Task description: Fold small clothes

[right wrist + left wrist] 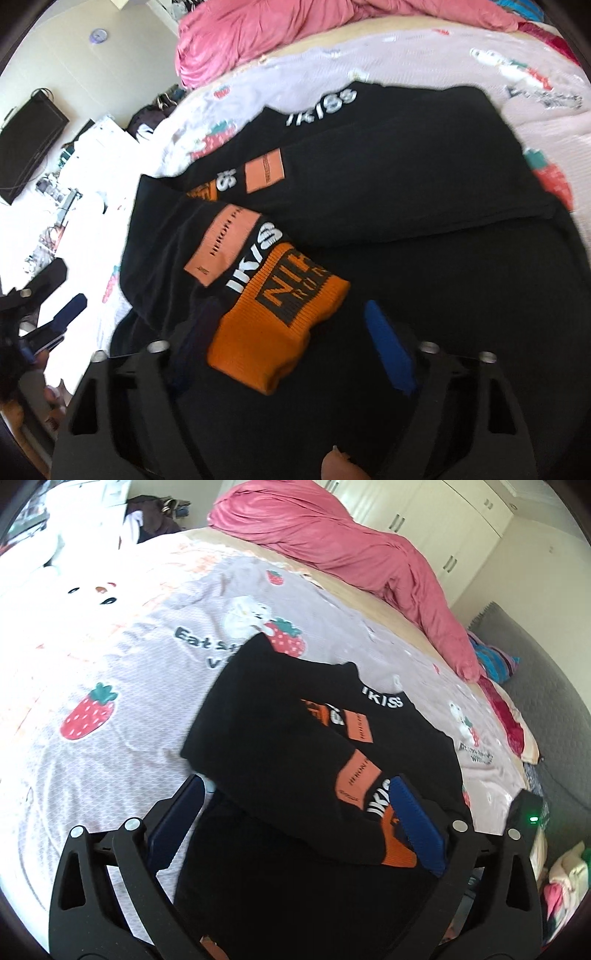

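On the strawberry-print bedspread [110, 657] lies the black sweater [295, 716], sleeves folded across it. Left gripper [295, 812] is spread wide over its near edge, pads clear of the cloth, gripping nothing. Right gripper [291, 332] sits about half open straddling the orange cuff [280, 314], which lies between the fingers, not pinched. Pink duvet [332, 542] is heaped behind.

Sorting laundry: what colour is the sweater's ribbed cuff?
Orange ribbed cuff, black lettering; clearest in right wrist view.
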A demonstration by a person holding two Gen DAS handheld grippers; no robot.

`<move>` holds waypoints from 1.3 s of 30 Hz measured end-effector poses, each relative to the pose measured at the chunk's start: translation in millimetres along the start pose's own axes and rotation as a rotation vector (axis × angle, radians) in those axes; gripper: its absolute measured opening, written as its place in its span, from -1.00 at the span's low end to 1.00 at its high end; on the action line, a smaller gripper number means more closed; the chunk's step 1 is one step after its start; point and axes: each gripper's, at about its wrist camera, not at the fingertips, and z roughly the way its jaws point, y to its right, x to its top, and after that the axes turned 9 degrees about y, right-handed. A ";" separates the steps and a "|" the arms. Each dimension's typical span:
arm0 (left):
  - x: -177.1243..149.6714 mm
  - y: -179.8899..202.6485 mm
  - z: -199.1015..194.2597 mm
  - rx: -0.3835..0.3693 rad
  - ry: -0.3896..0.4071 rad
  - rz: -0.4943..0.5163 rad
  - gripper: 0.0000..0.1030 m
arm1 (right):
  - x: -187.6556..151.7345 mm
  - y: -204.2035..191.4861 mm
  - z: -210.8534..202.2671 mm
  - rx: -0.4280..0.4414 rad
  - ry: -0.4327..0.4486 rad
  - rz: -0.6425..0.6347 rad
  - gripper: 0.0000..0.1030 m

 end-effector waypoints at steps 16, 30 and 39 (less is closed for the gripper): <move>2.1 -23.7 0.2 0.023 0.008 -0.057 0.81 | 61.8 -50.1 -36.6 0.195 0.134 -0.276 -0.77; 6.1 -14.7 7.5 0.032 0.010 -0.022 0.81 | 123.8 2.4 -71.0 0.108 0.240 -0.318 -0.78; 5.3 6.3 25.5 0.061 -0.008 0.041 0.81 | 109.6 44.3 -59.7 0.060 0.228 -0.274 -0.78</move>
